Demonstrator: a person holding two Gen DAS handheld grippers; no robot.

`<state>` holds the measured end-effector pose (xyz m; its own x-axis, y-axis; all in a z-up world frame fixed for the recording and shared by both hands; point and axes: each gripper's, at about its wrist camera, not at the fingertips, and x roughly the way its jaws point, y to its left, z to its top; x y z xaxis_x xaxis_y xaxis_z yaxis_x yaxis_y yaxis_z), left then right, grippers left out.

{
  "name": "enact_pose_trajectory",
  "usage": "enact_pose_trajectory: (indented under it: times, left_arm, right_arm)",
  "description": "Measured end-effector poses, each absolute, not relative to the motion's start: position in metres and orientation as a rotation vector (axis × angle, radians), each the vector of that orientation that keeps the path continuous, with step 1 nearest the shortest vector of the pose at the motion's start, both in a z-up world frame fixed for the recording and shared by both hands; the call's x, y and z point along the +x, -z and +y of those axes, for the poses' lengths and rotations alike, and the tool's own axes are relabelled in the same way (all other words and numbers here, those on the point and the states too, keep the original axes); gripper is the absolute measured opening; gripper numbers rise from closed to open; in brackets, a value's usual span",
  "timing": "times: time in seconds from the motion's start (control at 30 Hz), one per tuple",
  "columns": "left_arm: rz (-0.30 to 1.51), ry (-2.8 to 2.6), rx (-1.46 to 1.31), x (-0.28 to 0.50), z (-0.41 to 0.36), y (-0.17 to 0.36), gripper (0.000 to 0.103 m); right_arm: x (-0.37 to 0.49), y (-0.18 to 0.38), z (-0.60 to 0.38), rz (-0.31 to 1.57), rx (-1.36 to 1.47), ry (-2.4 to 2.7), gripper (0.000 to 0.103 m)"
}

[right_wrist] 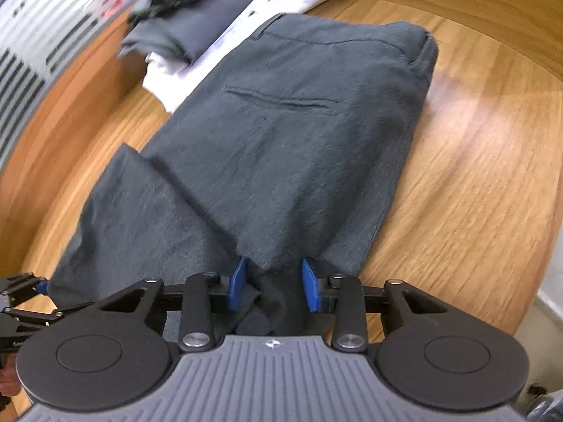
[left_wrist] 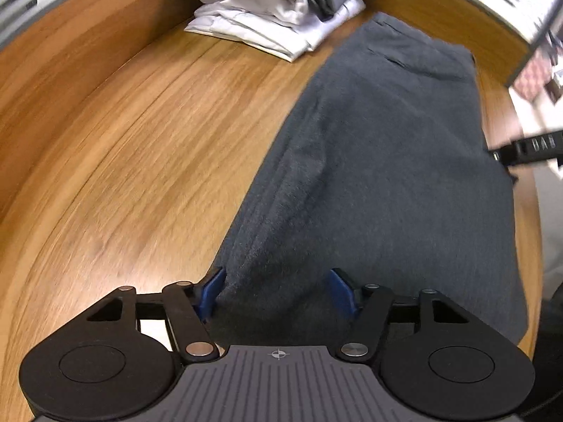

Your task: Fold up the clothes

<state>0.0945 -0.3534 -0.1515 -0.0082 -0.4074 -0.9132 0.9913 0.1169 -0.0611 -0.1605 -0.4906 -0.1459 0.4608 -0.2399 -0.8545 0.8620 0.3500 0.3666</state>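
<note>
Dark grey trousers (left_wrist: 380, 147) lie lengthwise on the wooden table (left_wrist: 123, 140), waistband at the far end and a back pocket slit (right_wrist: 278, 100) facing up. My left gripper (left_wrist: 274, 292) is open, and the near left edge of the trousers lies between its blue pads (left_wrist: 211, 290). Cloth at the near end is bunched and drawn in toward my right gripper (right_wrist: 274, 286), which is shut on it. The tip of the right gripper (left_wrist: 527, 147) shows at the right edge of the left wrist view. The left gripper (right_wrist: 21, 299) shows at lower left in the right wrist view.
A stack of folded clothes, white (left_wrist: 267, 17) under dark grey (right_wrist: 183, 24), sits at the far end of the table, touching the trousers' waistband. The table's rounded edge (right_wrist: 527, 274) runs close on the right. Bare wood lies to the left of the trousers.
</note>
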Motion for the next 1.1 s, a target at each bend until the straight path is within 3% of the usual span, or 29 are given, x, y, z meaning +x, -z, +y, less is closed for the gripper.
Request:
enact_pose_trajectory:
  times: [0.53, 0.93, 1.1]
  left_arm:
    - [1.124, 1.136, 0.718, 0.043, -0.197, 0.146, 0.066]
    - [1.243, 0.870, 0.465, 0.032, -0.110, 0.140, 0.065]
    - [1.280, 0.744, 0.342, 0.031, -0.081, 0.138, 0.060]
  right_arm:
    - [-0.124, 0.146, -0.421, 0.859, 0.893, 0.672, 0.040]
    - [-0.001, 0.142, -0.365, 0.968, 0.674, 0.339, 0.042]
    - [0.060, 0.138, -0.348, 1.013, 0.562, 0.197, 0.042]
